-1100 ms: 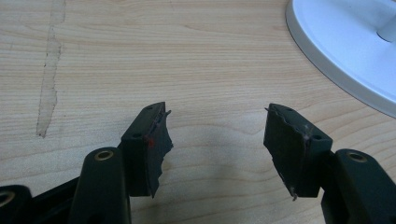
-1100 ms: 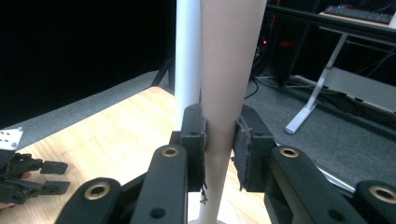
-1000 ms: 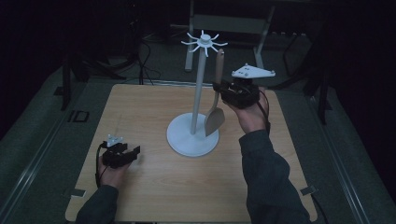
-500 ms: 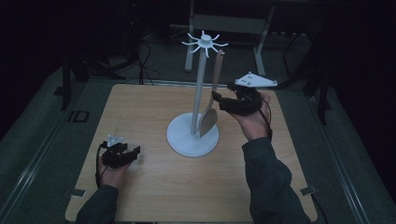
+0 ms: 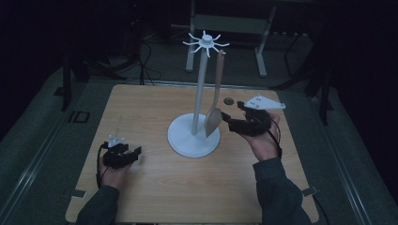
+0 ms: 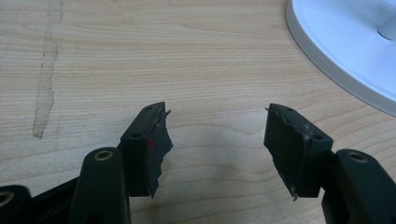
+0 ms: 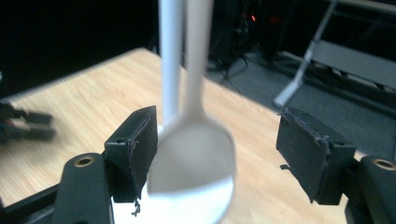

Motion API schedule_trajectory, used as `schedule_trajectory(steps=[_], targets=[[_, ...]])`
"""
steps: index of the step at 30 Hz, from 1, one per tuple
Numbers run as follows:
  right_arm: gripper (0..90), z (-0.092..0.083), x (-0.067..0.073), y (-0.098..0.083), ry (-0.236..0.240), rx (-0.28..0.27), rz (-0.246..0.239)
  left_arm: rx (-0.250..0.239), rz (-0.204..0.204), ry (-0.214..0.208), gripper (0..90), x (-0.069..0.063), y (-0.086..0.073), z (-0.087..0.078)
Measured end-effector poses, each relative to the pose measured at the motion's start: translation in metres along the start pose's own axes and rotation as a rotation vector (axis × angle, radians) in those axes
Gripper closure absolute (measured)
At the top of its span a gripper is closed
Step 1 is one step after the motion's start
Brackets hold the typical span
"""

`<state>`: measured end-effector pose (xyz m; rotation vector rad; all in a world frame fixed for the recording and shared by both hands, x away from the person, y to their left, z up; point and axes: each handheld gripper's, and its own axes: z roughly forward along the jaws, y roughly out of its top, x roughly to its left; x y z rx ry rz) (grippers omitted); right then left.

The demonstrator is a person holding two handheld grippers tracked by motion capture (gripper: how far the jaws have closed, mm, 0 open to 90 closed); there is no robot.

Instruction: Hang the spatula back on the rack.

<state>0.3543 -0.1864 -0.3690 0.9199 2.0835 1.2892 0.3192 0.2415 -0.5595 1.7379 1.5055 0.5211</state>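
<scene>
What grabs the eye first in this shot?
The white hook stand at the table's middle, with a wooden spoon hanging from one top hook, bowl down just above the base. The right gripper sits right beside the bowl; its jaws have just been opening and stand wide apart. The left gripper rests open, front left.

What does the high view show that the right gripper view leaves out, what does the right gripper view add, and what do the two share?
High view alone: the stand's hooked top, the spoon's handle tip hung on a hook, and the round base on the table.
Right gripper view alone: close up, the right gripper with jaws open, which have just been opening, and the spoon's bowl between the pads, apart from the right one.
Both: the spoon, the pole, the left gripper.
</scene>
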Motion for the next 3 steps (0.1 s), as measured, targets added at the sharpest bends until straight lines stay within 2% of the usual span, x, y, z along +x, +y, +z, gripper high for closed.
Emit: schedule_trajectory(steps=[3], targets=[[29.1,-0.002,-0.007,-0.021,-0.041,0.052,0.015,0.004,0.004,0.000,39.8,0.000,0.000,0.000]])
